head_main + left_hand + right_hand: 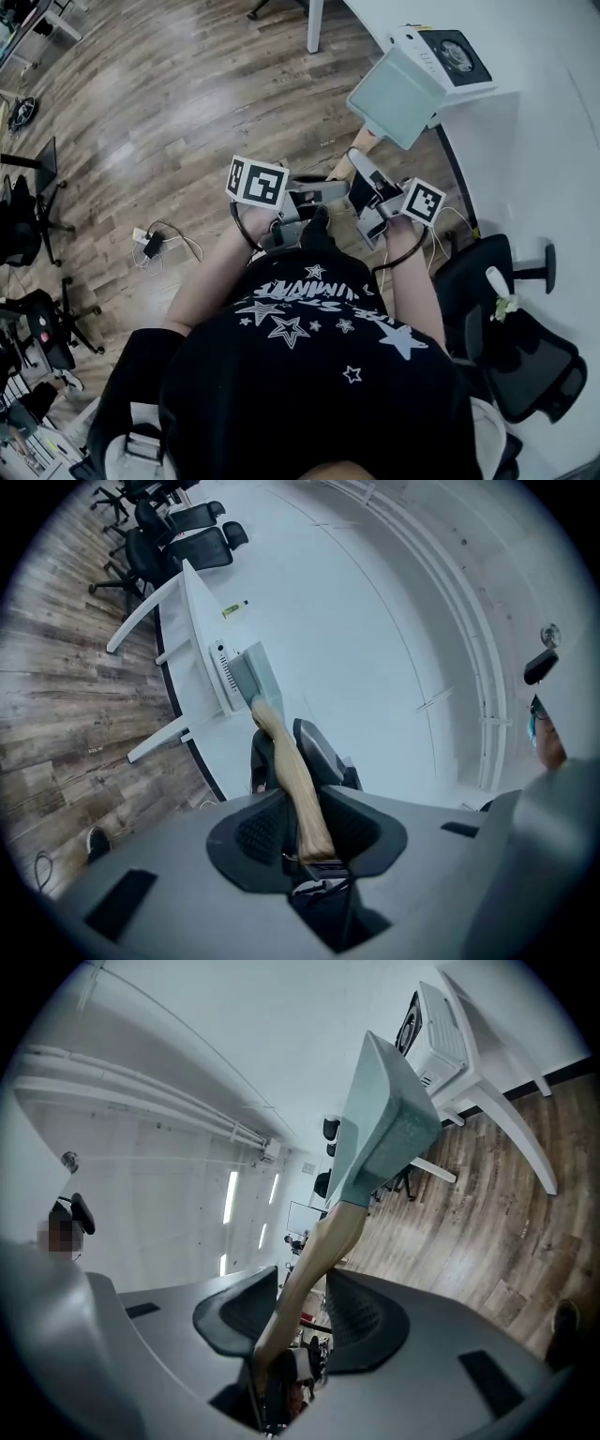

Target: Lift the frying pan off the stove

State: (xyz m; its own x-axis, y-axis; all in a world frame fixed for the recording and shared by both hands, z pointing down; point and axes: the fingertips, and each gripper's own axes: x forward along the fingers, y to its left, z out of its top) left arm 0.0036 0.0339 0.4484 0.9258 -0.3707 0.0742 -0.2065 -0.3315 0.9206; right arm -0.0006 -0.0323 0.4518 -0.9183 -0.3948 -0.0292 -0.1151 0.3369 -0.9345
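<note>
- The person's black star-print shirt (309, 375) fills the near part of the head view, with both arms reaching forward.
- The white surface (553, 141) runs along the far right, and the stove (448, 58) sits on its far end.
- The frying pan (394, 97), pale green and square, hangs tilted in the air just left of the stove, over the edge of the surface and the wooden floor (169, 112). I judge it clear of the burner, so the lift looks done (only carrying or setting down could remain).
- Its wooden handle (295, 780) points back toward the person.
- The right claw (300, 1283) is clamped on the handle, nearer the pan.
- The left claw (302, 803) is clamped on the handle's near end.
</note>
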